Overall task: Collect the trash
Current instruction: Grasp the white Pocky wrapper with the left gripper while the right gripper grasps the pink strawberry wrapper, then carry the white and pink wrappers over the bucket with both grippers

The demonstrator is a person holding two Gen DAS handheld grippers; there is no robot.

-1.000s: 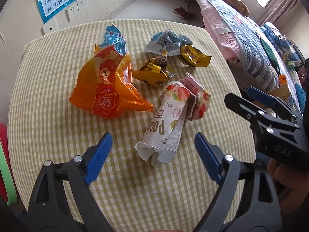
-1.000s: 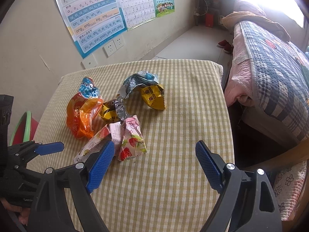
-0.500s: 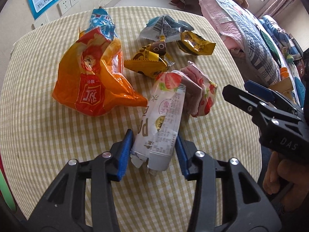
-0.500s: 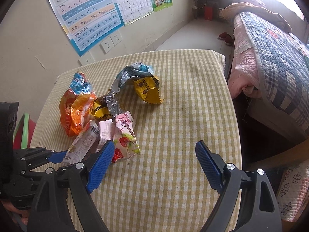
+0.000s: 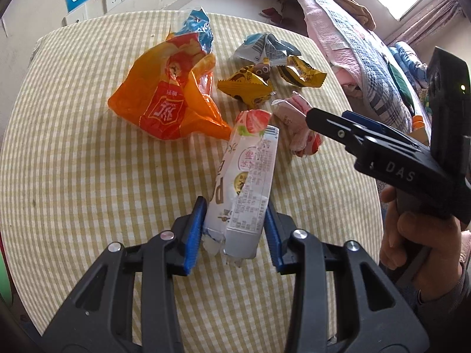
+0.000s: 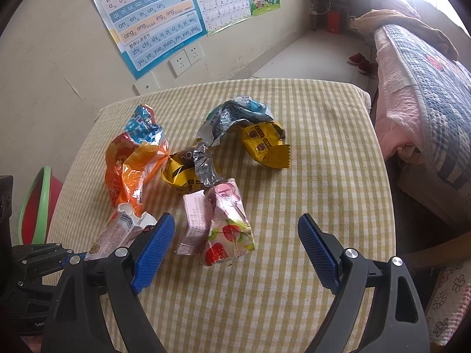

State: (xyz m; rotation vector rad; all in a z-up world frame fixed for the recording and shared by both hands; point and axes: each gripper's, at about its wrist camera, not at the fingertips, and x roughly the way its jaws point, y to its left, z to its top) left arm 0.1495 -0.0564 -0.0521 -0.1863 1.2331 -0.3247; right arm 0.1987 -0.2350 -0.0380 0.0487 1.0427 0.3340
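Observation:
Trash lies on a yellow checked table (image 5: 73,161). My left gripper (image 5: 235,203) is closing, its blue pads pressing both sides of a long white strawberry wrapper (image 5: 247,164) at its near end. The wrapper's far end points away, towards the pile. My right gripper (image 6: 235,220) stands open just in front of a crumpled pink strawberry carton (image 6: 226,223), not touching it. Behind lie an orange snack bag (image 5: 164,94), two yellow wrappers (image 5: 247,88) and a blue-grey wrapper (image 5: 265,47). In the right wrist view the white wrapper (image 6: 117,232) shows beside the left finger.
A bed (image 6: 426,88) with quilts runs along the table's right side. A red and green basin (image 6: 35,206) stands on the floor to the left. A wall with posters and sockets (image 6: 182,61) is behind. A hand (image 5: 412,241) holds the right gripper.
My left gripper moved forward and closed from wide open onto the white wrapper's near end. My right gripper came closer to the pink carton and stayed open.

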